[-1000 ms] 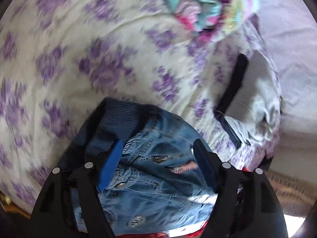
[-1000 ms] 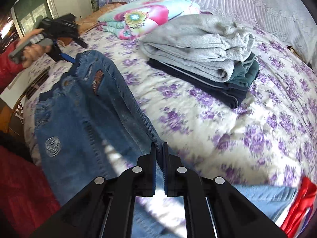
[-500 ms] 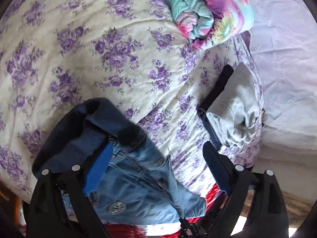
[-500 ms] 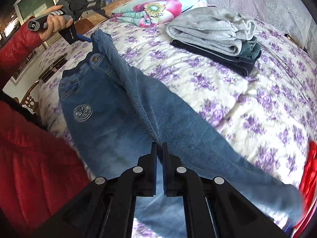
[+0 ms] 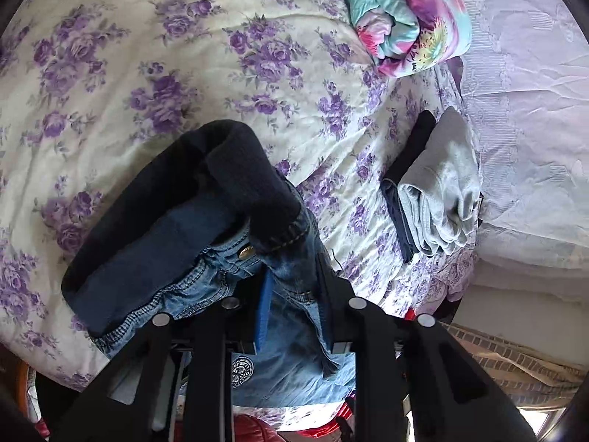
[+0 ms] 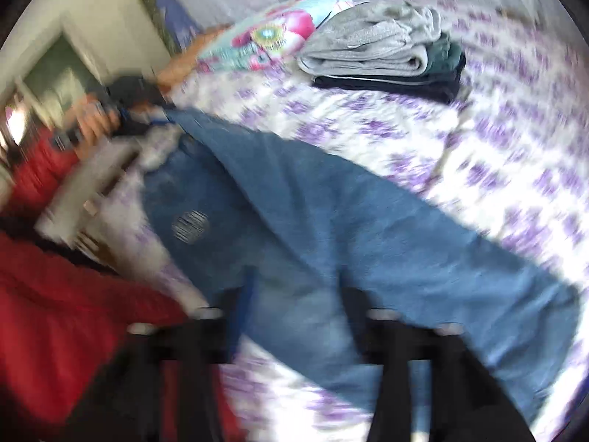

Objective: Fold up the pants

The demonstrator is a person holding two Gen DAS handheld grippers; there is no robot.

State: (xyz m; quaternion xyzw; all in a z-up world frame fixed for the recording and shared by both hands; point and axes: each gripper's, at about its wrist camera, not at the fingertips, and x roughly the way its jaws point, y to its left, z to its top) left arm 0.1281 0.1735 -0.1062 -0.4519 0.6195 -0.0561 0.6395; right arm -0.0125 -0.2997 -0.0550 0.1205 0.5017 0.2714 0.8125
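Blue jeans (image 5: 257, 368) lie on the flowered bedsheet (image 5: 147, 55), the waistband turned over so its dark lining (image 5: 206, 228) shows. My left gripper (image 5: 292, 302) is closing at the fly below the metal button, and a fold of denim fills the gap between its pads. The right wrist view is blurred. In it the jeans (image 6: 294, 202) stretch from the waist at the left to the leg ends at the right. My right gripper (image 6: 298, 305) is opening over a leg, the fingers apart and the cloth loose beneath them. A hand holds the left gripper (image 6: 125, 110) at the waist.
A stack of folded grey and dark clothes (image 5: 438, 191) (image 6: 383, 51) sits on the far side of the bed. A folded bright floral quilt (image 5: 405, 11) (image 6: 272, 37) lies beside it. A red sleeve (image 6: 55, 294) fills the lower left of the right wrist view.
The left jaws, wide apart before, have come together on the waistband. The right jaws, shut on a leg, have parted and the leg now lies on the bed.
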